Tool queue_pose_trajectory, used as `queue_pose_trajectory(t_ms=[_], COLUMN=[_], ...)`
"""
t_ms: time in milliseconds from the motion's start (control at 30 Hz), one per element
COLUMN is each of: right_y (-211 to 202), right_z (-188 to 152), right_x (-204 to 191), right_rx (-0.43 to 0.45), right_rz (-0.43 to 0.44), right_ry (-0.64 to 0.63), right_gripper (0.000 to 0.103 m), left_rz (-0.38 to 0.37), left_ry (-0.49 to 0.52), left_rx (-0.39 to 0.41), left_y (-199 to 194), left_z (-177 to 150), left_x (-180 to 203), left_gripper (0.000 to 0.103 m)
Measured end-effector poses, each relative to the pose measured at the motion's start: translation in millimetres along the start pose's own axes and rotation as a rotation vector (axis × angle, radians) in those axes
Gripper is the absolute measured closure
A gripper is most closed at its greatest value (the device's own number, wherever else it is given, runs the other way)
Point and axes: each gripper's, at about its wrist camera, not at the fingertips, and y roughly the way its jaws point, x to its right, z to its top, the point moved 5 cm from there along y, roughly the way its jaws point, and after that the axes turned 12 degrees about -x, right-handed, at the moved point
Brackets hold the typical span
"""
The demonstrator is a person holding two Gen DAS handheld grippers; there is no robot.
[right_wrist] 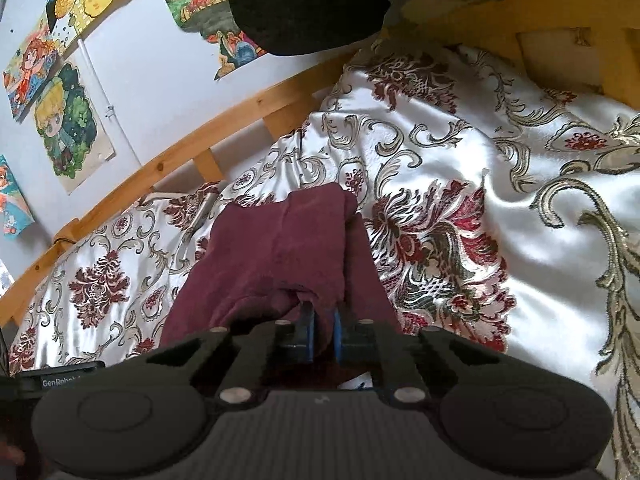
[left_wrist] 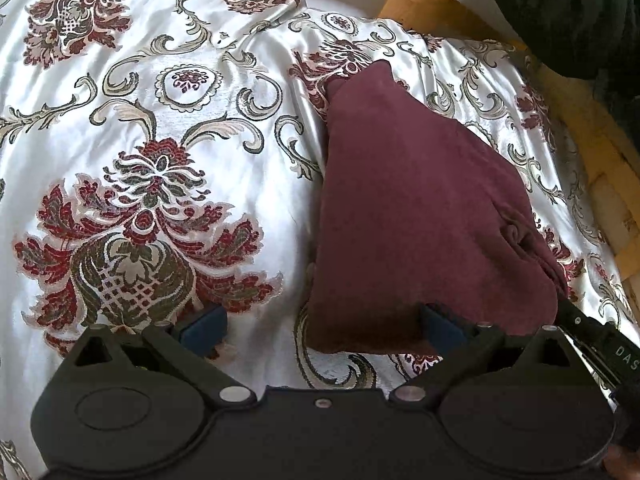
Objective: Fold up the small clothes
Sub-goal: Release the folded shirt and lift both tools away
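— Maroon cloth first. How many pieces do you count in the left wrist view?

— One maroon garment point(left_wrist: 416, 216), already folded on itself. It lies on one white satin bedspread point(left_wrist: 248, 184) with red and grey-green flower patterns, right of the middle, and it gets narrower toward the far end. One wooden bed frame point(left_wrist: 424, 0) runs along the far and right side.

— And the left gripper point(left_wrist: 322, 330)?

— Its two fingers stand wide apart, with blue pads. The right finger point(left_wrist: 440, 326) is over the near edge of the garment; I cannot tell if it touches. The left finger is over the bare bedspread. Nothing is between them that they pinch. At the near right corner of the garment I also see the tip of the right gripper point(left_wrist: 580, 326).

— Now the right wrist view.

— Again one garment point(right_wrist: 276, 256), in the middle, reaching from the gripper to the far side. One bedspread point(right_wrist: 460, 160), one bed frame point(right_wrist: 248, 112). On the wall point(right_wrist: 152, 64), far left, I count about eight coloured cartoon pictures point(right_wrist: 72, 124); some are cut by the edge. One dark shape point(right_wrist: 304, 4) covers the far top.

— The right gripper point(right_wrist: 322, 334)?

— Its jaws are narrow, and a fold of the maroon fabric is pinched between the two blue pads point(right_wrist: 307, 330). The cloth rises a little at this place.
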Motion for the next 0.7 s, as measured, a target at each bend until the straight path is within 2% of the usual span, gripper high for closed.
queue_pose_trajectory(t_ms=[200,333,433,500,567,700], right_y=[-13.0,-6.5,0.5,2.9,3.4,0.6], right_z=[3.8,-2.0,-6.3,-7.7,-8.7,-5.1], right_x=[3.5,11.2,20.8,24.0,23.1,16.1], right_rx=[0.044,-0.011,-0.045,-0.05,-0.042,-0.002], right_rz=[-0.035,-0.068,-0.083,-0.098,-0.115,-0.14], right_ry=[0.015,0.035,0.076,0.074,0.055,-0.003], right_gripper=[0.093,0.094,0.094,0.094,0.093,0.093], left_rz=[-0.007,0.004,0.029,0.015,-0.023,-0.084], left_ry=[0.065,0.145,0.206,0.219,0.213,0.198], left_rx=[-0.022,-0.07,-0.056,-0.053,-0.03,0.112], left_y=[4.2,13.7,14.0,12.2,5.9,-21.0], left_z=[-8.2,-22.6,-30.6,-34.3,-36.3,-32.7], left_x=[13.4,22.1,26.7,27.3,25.1,19.1], left_gripper=[0.001,0.001,0.001,0.001,0.001,0.001])
